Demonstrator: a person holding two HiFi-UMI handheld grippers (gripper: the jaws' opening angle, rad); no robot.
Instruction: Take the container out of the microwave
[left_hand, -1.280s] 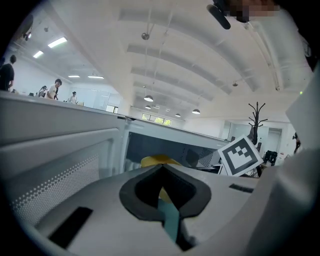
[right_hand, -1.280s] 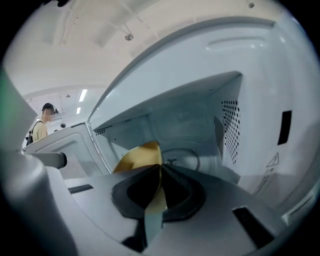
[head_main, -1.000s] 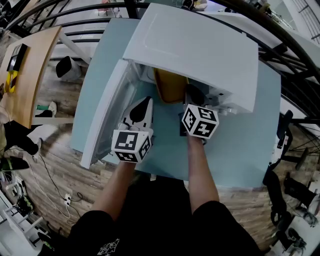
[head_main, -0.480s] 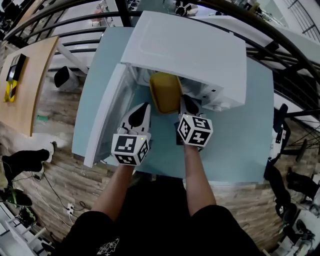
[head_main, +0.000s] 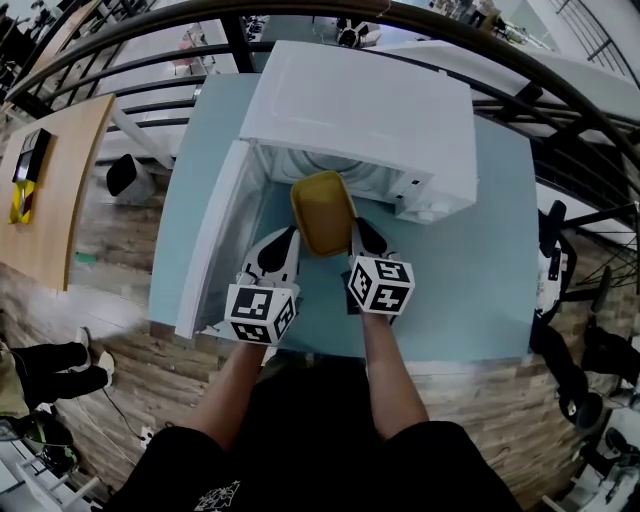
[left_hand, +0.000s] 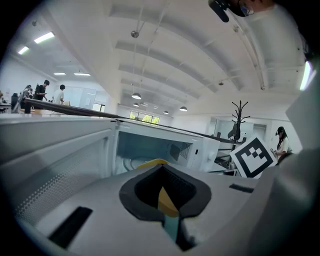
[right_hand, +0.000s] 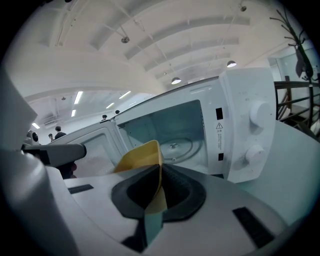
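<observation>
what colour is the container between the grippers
Mustard yellow container, clearest in the head view.

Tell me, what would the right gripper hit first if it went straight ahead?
Probably the open microwave, near its turntable; depth is unclear. The right gripper clamps the yellow container.

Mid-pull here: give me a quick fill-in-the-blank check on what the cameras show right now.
1. The container held between the two grippers is ___ in colour.
2. The microwave has its door swung ___.
3. The right gripper is shut on the container's right rim, the left gripper on its ___ rim.
4. In the right gripper view, the two round knobs sit to the ___ of the microwave's opening.

Missing words: yellow; open; left; right
</observation>
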